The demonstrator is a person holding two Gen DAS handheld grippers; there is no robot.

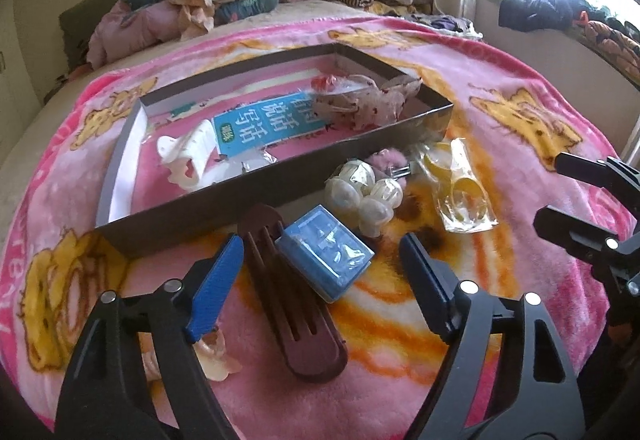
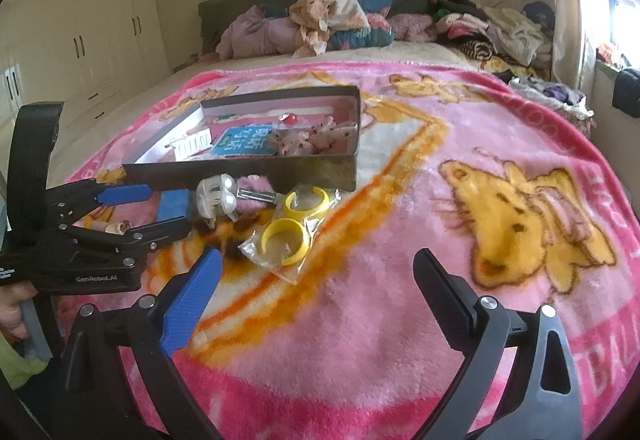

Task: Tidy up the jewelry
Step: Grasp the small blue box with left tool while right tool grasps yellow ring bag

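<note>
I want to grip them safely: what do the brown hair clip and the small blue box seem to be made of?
The brown hair clip looks like rigid matte plastic: smooth moulded slots, no shine. The small blue box seems card or plastic under a clear glossy film, since highlights glint on its top; which one, I cannot tell.

One cardboard box (image 1: pixel 276 176); one blue case (image 1: pixel 326 254); two yellow rings (image 2: pixel 294 218); perhaps three hair clips (image 1: pixel 296 300).

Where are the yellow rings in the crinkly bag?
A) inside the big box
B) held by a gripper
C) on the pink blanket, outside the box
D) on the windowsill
C: the yellow rings lie in their clear bag on the pink blanket, just in front of the box, and no gripper touches them.
</note>
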